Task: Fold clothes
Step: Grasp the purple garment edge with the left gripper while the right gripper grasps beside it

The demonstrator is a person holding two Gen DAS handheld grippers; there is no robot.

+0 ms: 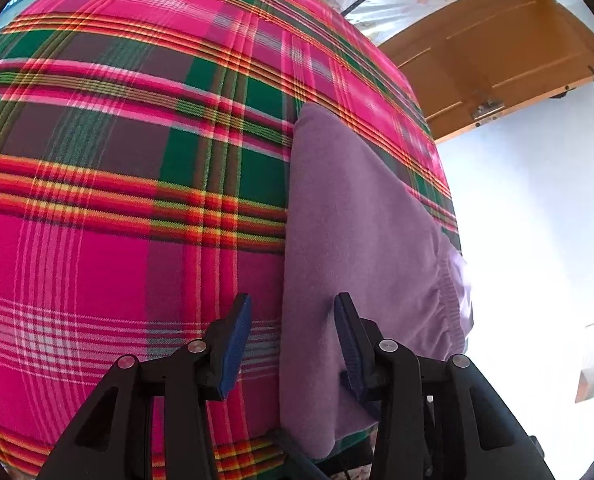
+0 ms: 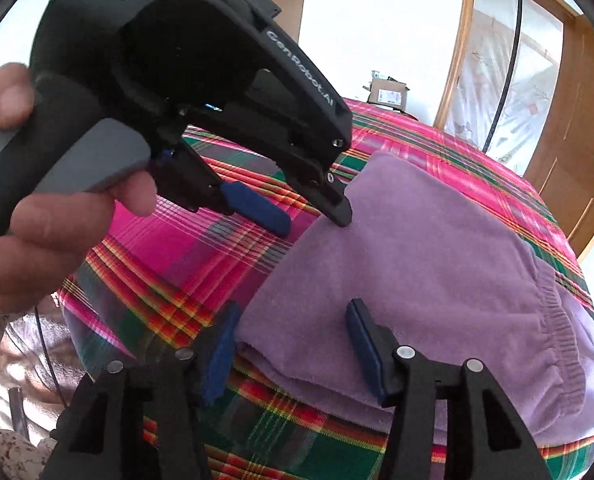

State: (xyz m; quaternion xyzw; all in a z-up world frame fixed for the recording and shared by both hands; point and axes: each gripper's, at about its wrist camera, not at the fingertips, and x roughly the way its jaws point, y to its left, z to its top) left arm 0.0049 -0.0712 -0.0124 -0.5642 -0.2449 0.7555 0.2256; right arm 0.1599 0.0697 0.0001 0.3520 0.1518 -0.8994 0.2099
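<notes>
Left tool (image 2: 315,216) is hovering with fingers apart, one tip touching the folded purple garment (image 2: 417,272) | right tool (image 2: 293,344) is gaping open over the garment's near edge, gripping nothing | garment is lying flat on the plaid cloth (image 1: 117,200) near its edge | a hand (image 2: 37,216) is holding the left tool's handle

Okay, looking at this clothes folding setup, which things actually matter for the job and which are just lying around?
Part of the job:
- purple garment, folded on the plaid cloth
- left gripper, jaws apart over the garment's edge
- right gripper, open over the near edge

Just lying about:
- cardboard box at the far end
- wooden door
</notes>
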